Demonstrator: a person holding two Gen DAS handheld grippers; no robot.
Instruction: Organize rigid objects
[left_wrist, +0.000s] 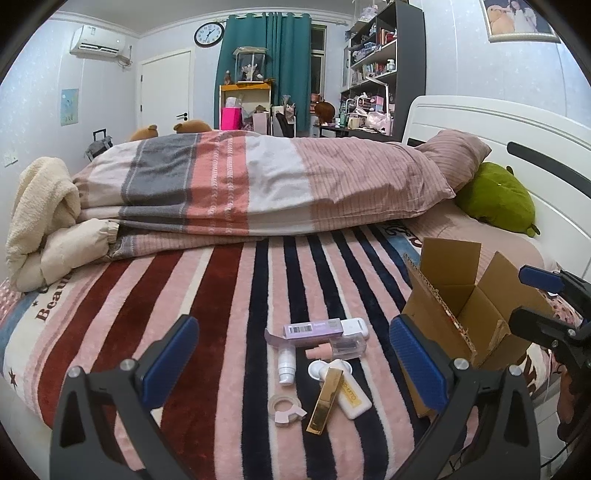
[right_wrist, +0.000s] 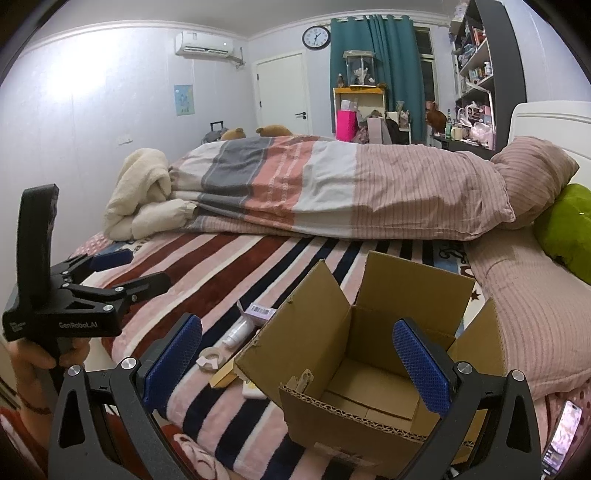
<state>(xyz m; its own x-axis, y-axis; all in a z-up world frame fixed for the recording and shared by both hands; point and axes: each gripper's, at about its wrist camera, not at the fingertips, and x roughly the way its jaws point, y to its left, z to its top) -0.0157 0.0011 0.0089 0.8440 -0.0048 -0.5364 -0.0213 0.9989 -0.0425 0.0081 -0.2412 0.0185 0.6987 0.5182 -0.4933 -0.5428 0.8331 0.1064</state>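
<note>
Evidently nothing has been packed yet: the striped blanket (left_wrist: 229, 295) carries the whole job, with the cardboard box (right_wrist: 354, 373) standing open and bare inside at its right side. The pile of small items lies just left of the box, near the blanket's front edge.

The left gripper (left_wrist: 295, 354) hovers over that pile with its fingers spread wide and nothing between them. The right gripper (right_wrist: 297, 362) hangs over the box mouth, fingers likewise apart and empty.

The step in hand looks like the first pick. The gold box (left_wrist: 325, 400) lies across the white flat case (left_wrist: 354, 402), so it likely wants lifting first. The purple carton (left_wrist: 314, 328), white pump bottle (left_wrist: 285, 363) and tape dispenser (left_wrist: 284, 406) crowd close, leaving little room for the fingers. The box's raised flaps narrow the way in; open blanket lies to the left.
</note>
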